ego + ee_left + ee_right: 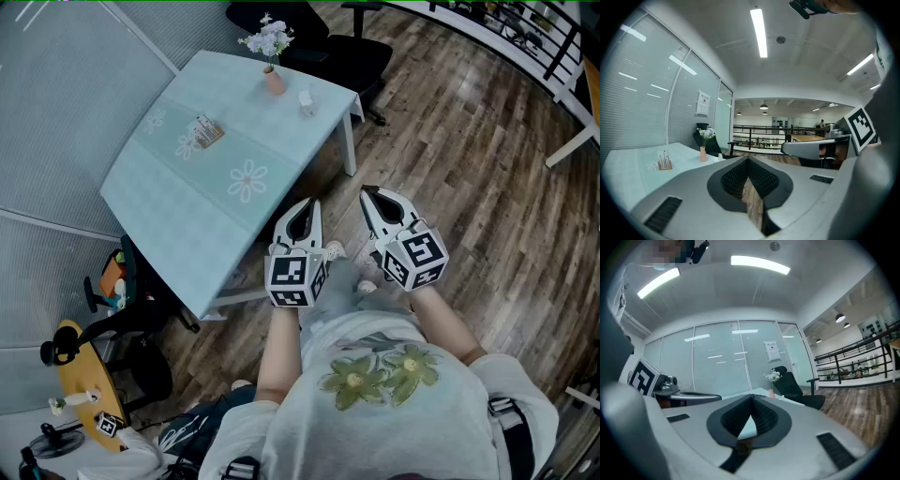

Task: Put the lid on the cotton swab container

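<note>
1. The cotton swab container point(307, 101), a small clear item, stood on the pale table point(187, 211) near its far corner, in the upper middle of the head view. It was too small to tell whether a lid sat on it.
2. Just beside it, toward the upper left of the frame, stood a pink vase point(273, 81) with white flowers point(267, 39).
3. A small wooden rack point(206, 131) lay further toward the left of the frame on the same table, well apart from the container.
4. The left gripper point(305, 208) hung over the wooden floor point(469, 169) off the table's near edge, its jaws pressed together with nothing between them.
5. The right gripper point(372, 199) was held just beside it, jaws likewise pressed together and empty; both were well apart from the container.
6. A black office chair point(352, 52) stood beyond the table at the top of the frame.
7. The person's pale shirt point(394, 412) filled the lower middle of the frame.
</note>
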`<state>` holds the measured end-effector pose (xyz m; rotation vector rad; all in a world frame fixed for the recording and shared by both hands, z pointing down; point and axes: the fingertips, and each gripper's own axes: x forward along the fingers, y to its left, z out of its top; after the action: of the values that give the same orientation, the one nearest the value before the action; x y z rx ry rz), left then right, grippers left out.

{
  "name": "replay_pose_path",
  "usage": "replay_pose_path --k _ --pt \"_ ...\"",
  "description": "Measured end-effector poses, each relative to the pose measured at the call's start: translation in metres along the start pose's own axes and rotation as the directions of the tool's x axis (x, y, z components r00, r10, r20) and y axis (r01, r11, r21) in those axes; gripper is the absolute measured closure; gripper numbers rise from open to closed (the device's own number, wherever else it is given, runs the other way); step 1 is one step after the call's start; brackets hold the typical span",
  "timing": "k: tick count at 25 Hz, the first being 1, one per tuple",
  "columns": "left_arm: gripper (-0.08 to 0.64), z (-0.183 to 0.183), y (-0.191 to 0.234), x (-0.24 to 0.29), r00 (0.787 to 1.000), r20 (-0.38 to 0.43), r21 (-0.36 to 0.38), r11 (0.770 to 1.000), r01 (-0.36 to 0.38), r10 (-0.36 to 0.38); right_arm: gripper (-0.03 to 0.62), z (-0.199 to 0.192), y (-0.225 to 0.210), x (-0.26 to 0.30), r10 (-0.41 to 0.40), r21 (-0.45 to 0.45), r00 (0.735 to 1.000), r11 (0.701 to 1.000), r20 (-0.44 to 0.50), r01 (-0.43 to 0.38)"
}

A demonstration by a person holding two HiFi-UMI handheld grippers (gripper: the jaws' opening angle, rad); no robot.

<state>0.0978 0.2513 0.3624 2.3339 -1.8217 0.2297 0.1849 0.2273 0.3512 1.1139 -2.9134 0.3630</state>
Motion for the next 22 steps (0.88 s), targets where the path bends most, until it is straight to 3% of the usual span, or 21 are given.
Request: replay_pose_path --k 8,19,22 --pt "0.566 0.009 0.032 0.032 1.0 0.016 -0.015 1.0 0.006 -0.006 0.595 0.005 -0.015 0.046 -0.023 -0.041 1.0 0.999 -0.003 0.023" --pt "0.565 0.028 0.106 0.131 0.999 0.01 -0.032 0.998 0.05 -0.05 0.594 0.022 -0.066 0.152 -0.046 -0.079 0.999 0.996 -0.023 0.044" --pt "0.49 0.032 0.123 0.156 0.995 0.008 -0.042 0.994 0.101 -0.101 0.594 0.025 -0.079 0.181 -0.057 -0.078 0.998 0.995 -0.018 0.056"
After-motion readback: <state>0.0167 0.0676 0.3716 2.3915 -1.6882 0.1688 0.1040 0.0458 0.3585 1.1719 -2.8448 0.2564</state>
